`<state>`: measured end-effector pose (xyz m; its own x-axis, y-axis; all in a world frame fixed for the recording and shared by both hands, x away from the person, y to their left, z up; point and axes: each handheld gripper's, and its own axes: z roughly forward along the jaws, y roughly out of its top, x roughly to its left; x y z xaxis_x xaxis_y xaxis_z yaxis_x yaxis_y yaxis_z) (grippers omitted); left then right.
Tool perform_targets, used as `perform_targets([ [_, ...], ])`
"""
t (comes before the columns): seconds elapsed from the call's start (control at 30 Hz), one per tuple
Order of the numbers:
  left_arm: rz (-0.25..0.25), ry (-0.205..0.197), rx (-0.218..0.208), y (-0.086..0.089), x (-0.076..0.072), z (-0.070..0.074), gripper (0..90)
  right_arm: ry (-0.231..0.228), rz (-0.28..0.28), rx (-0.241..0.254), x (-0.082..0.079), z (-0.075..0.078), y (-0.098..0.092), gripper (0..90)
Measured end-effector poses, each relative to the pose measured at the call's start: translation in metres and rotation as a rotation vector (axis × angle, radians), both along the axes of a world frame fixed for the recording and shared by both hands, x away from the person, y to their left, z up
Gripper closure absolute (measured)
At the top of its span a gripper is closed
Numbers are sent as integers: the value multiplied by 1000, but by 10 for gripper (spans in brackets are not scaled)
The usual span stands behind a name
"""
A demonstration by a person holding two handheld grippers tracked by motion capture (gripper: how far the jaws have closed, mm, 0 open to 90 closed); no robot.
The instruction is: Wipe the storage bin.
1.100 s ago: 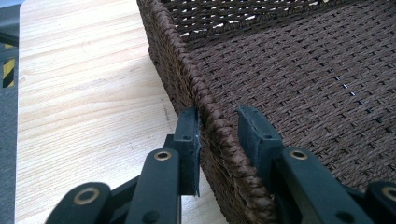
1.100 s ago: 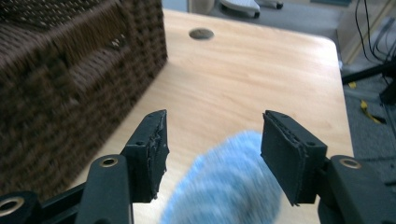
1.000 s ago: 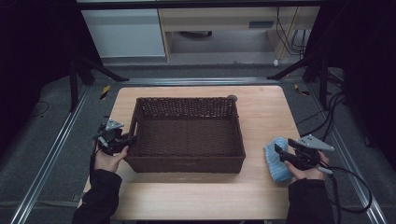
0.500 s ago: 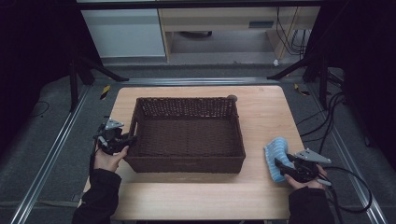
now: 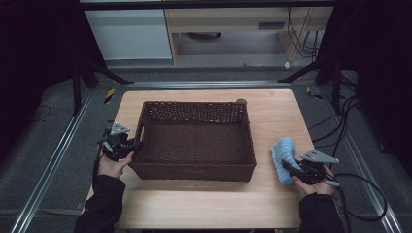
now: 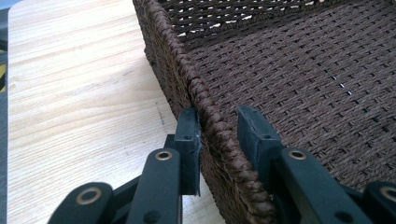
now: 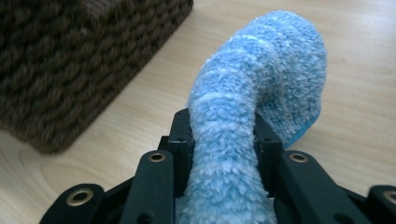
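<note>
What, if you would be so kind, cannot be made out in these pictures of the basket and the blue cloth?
- Wicker basket: its outer left wall, in the left gripper view, hidden behind the rim.
- Left gripper: whether the right pad presses the rim; a small gap seems to show.
- Fluffy blue cloth: its full shape and its underside, bunched in the right gripper.
- Small dark thing at the basket's far right corner, high view: too small to identify.

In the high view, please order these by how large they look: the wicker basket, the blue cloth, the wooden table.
1. wooden table
2. wicker basket
3. blue cloth
</note>
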<state>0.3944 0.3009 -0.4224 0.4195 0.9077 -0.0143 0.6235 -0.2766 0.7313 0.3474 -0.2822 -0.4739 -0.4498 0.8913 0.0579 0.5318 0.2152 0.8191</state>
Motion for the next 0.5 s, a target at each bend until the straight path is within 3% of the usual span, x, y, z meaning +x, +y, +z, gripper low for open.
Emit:
perform_targets([
  [0.37,-57,0,10,-16,-7,1,704,-87,39,15,28,21,19,681],
  [0.5,-64,-2,15,-21,-8,1,706,-109,44,-1,49,26,23,683],
])
